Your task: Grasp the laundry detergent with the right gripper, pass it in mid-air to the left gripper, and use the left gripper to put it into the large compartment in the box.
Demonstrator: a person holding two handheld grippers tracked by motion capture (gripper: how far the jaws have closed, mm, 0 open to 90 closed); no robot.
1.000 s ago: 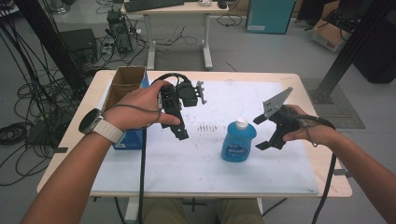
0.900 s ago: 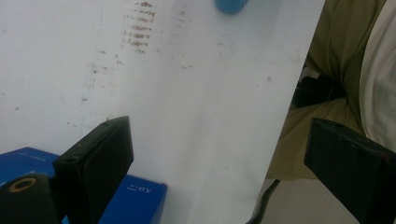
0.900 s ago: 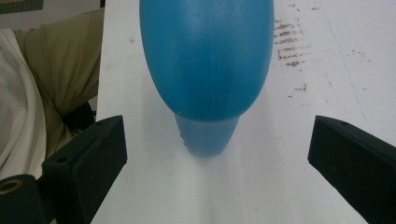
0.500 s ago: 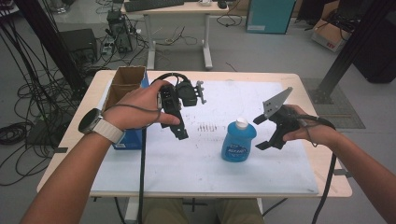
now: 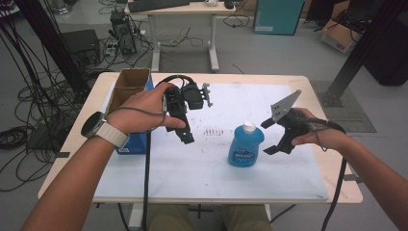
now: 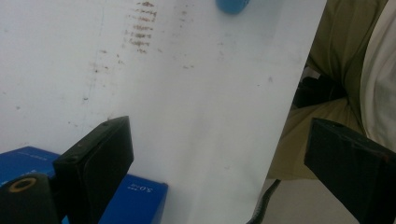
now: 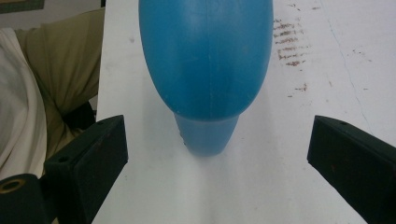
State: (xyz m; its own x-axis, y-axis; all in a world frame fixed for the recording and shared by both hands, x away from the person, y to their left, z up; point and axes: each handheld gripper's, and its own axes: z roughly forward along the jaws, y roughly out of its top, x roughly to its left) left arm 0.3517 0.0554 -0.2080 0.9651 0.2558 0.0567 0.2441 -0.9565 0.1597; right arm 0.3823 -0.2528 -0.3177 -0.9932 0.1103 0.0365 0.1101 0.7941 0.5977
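Blue bottle (image 5: pixel 246 145) stands capped on the desk (image 5: pixel 288 178); right gripper (image 5: pixel 272 136) just beside, left gripper (image 5: pixel 188 137) near, both fingers released; cardboard box (image 5: pixel 128 86) beyond.

One blue plastic dish-soap bottle with a white cap (image 5: pixel 246 146) stands near the centre of the counter. One open brown cardboard box with blue printed sides (image 5: pixel 129 91) sits at about ten o'clock from it. One white rectangular mat (image 5: pixel 207 168) covers one pale wooden counter (image 5: pixel 337 180). Two black hand-held tongs are up: the left tongs (image 5: pixel 185 134) at nine o'clock of the bottle, the right tongs (image 5: pixel 269 137) at three o'clock. One wristwatch with a pale strap (image 5: pixel 98 127) is on the left arm.
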